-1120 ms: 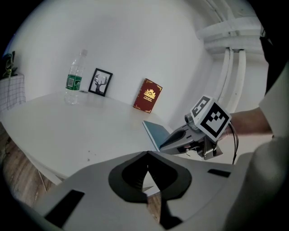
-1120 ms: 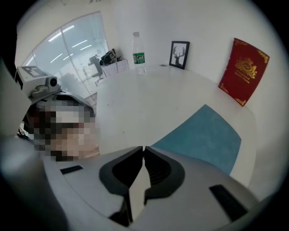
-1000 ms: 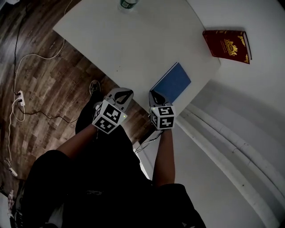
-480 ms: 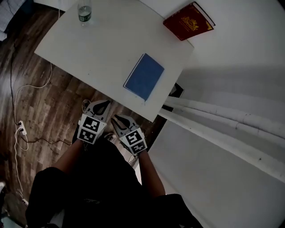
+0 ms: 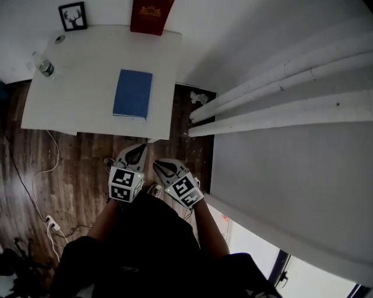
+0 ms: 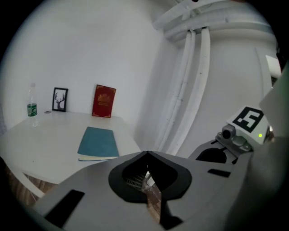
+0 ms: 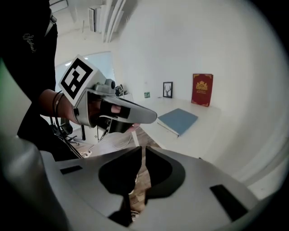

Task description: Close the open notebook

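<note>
The blue notebook [image 5: 133, 93] lies closed and flat near the right edge of the white table [image 5: 76, 110]; it also shows in the left gripper view [image 6: 98, 142] and the right gripper view [image 7: 178, 120]. Both grippers hang over the wooden floor, off the table's near edge and well short of the notebook. My left gripper [image 5: 136, 155] [image 6: 146, 155] has its jaws together with nothing in them. My right gripper [image 5: 162, 169] [image 7: 141, 151] is closing, a narrow slit left between its jaws and nothing in it.
A red book [image 5: 151, 9] and a small picture frame [image 5: 73, 16] lean on the wall behind the table. A water bottle [image 5: 44, 66] stands at the table's left end. White pipes [image 5: 280, 81] run along the wall at right. Cables [image 5: 52, 224] lie on the floor.
Both grippers have drawn back from the table edge toward the person. A second ago the right gripper was at the notebook's near corner; it is now apart from it.
</note>
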